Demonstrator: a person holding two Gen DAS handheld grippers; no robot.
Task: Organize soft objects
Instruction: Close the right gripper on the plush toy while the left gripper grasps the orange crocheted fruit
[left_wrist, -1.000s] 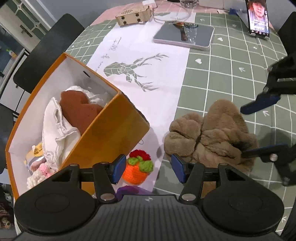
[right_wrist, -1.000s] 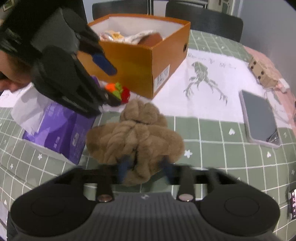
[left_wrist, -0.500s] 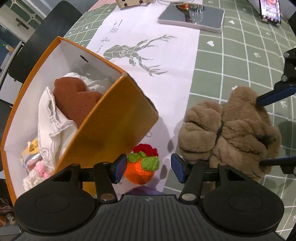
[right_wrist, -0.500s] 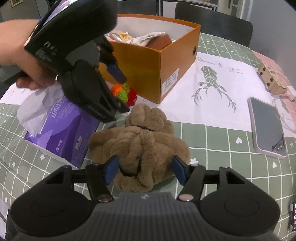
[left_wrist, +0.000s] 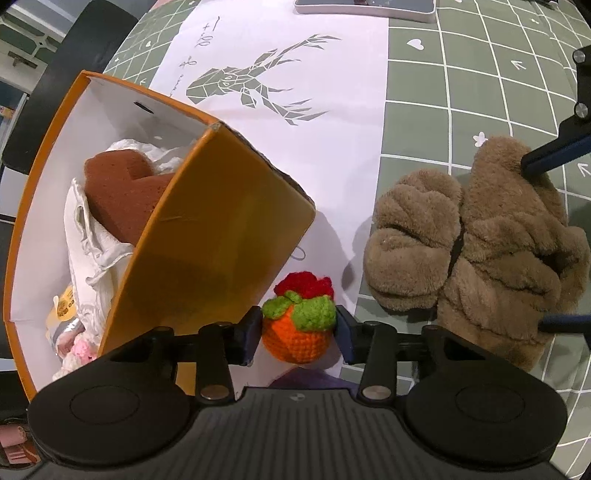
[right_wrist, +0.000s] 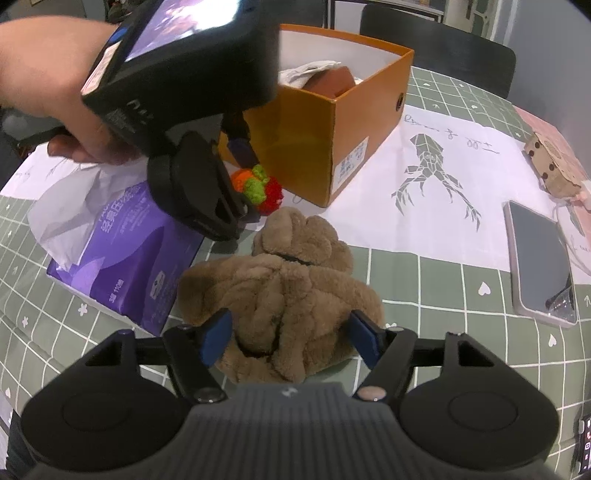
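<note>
A small crocheted orange toy (left_wrist: 297, 330) with green leaves and a red top lies on the table beside the orange box (left_wrist: 229, 236). My left gripper (left_wrist: 295, 334) is open, its pads on either side of the toy, about touching it. The toy also shows in the right wrist view (right_wrist: 258, 186). A brown plush bundle (right_wrist: 284, 291) lies on the green tablecloth. My right gripper (right_wrist: 290, 338) is open around its near end. The plush also shows in the left wrist view (left_wrist: 480, 240). The box holds a brown sponge-like block (left_wrist: 118, 192), white cloth and small soft items.
A purple tissue pack (right_wrist: 125, 251) lies left of the plush, close under my left gripper. A white paper with a deer print (left_wrist: 258, 88) lies beyond the box. A tablet (right_wrist: 539, 258) and a small wooden box (right_wrist: 550, 166) sit at the right. Black chairs stand behind the table.
My left gripper moved forward and down so its pads now flank the crocheted toy. My right gripper opened wider and stays around the plush.
</note>
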